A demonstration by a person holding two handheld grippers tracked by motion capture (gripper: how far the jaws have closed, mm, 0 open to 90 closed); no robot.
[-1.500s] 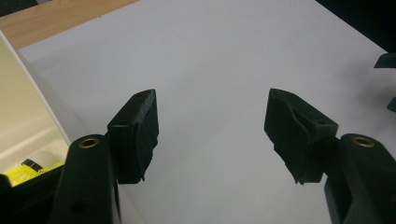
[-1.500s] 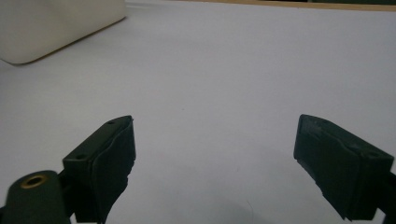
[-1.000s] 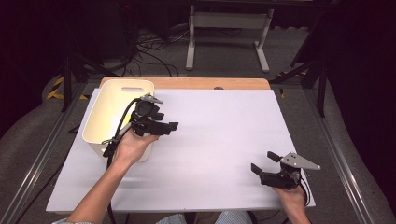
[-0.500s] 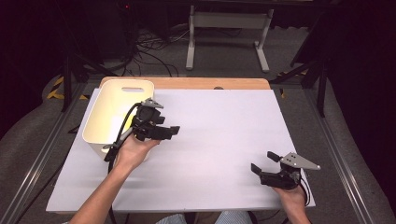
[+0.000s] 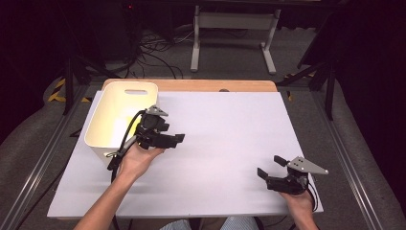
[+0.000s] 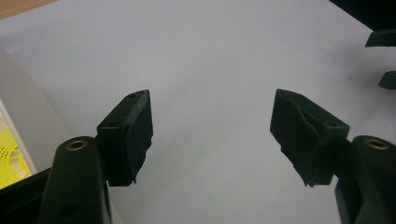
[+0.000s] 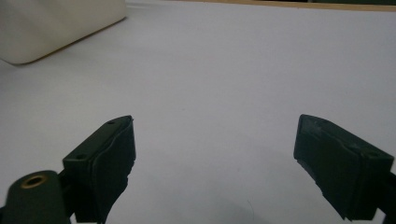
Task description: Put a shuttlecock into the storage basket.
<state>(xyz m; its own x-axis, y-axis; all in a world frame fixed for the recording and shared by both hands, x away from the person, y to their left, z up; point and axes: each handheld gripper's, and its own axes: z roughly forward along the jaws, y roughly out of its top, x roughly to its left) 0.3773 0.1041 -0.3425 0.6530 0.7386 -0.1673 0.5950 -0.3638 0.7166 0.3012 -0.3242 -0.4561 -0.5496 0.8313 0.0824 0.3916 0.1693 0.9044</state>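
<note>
My left gripper [image 5: 174, 137] hovers over the white table sheet [image 5: 225, 143] just right of a white bin [image 5: 100, 139]. Its jaws stand open, point right, and hold nothing [image 6: 212, 126]. Inside the bin lies something yellow [image 5: 125, 120]; the left gripper view shows it as a yellow mesh [image 6: 11, 158] behind the bin wall [image 6: 23, 112]. Near the front right corner my right gripper [image 5: 270, 166] rests low, jaws open and empty [image 7: 215, 154], pointing left towards the bin [image 7: 56, 23]. Its jaw tips [image 6: 383, 60] appear far off in the left gripper view.
A wooden board edge [image 5: 210, 85] runs along the back of the sheet. Beyond the table are cables [image 5: 153, 52] and a metal stand [image 5: 234, 28] on the floor. Bare white sheet lies between the two grippers.
My left gripper has drifted a little towards the person and to the right, away from the bin's rim. The right gripper has stayed put.
</note>
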